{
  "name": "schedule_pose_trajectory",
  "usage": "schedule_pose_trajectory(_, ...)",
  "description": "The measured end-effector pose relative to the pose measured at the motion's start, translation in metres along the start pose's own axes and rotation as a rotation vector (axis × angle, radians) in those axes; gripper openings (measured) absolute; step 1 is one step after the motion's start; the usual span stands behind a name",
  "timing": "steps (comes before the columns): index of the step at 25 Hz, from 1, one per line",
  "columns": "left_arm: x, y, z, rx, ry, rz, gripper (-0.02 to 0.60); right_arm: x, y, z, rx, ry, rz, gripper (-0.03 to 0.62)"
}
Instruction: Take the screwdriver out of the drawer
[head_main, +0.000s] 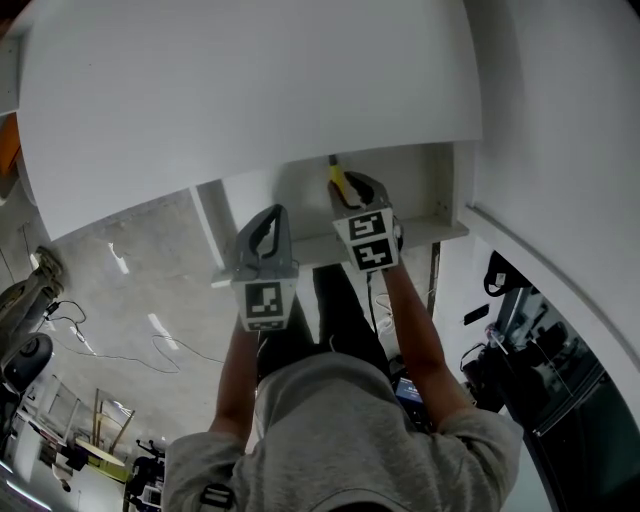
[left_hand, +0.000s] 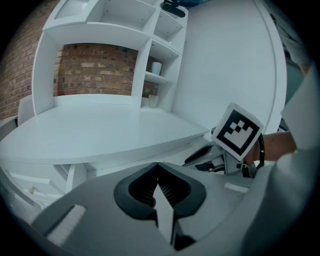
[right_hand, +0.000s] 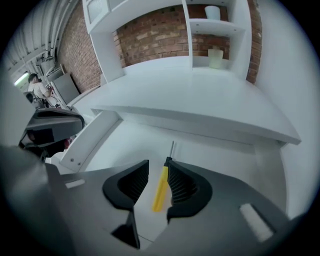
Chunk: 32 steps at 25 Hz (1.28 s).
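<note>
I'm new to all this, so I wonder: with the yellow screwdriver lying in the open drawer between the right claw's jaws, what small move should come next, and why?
Probably close the right claw on the screwdriver. Its jaws stand apart on either side of the yellow handle, which lies on the drawer floor, seemingly not yet pinched; lifting now would likely leave it behind.

Left tool (head_main: 270, 222): jaws pressed together, nothing between them. It sits just beside the right tool (head_main: 357, 188), slightly nearer the body. Right tool is pitched downward with its jaws apart. The yellow screwdriver (right_hand: 161, 187) lies between the pads, closer to one, not clamped. Left forearm (head_main: 235, 375) and right forearm (head_main: 420, 340) are bare, extended forward roughly parallel. Grey shirt (head_main: 350, 440) at the shoulders.
</note>
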<state>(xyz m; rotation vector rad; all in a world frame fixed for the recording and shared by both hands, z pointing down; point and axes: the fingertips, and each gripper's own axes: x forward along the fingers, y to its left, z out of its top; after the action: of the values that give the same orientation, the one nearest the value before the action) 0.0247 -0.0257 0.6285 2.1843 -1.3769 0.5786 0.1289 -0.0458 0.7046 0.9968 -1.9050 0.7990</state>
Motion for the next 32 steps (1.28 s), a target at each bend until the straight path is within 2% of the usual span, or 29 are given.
schedule_pose_trajectory(5,0.001,0.006,-0.004,-0.01,0.013,0.01,0.012,0.025,-0.003,-0.01,0.017,0.075,0.002,0.158)
schedule_pose_trajectory(14,0.004,0.013,-0.009,-0.007,0.025,0.017,0.012,0.056,-0.012,-0.029,0.051,0.159,-0.01,0.161)
schedule_pose_trajectory(24,0.005,0.018,-0.007,-0.034,0.023,0.025,0.012,0.062,-0.014,-0.033,0.077,0.169,-0.023,0.084)
schedule_pose_trajectory(32,0.006,0.02,-0.005,-0.034,0.017,0.022,0.012,0.059,-0.017,-0.03,0.092,0.166,-0.001,0.08)
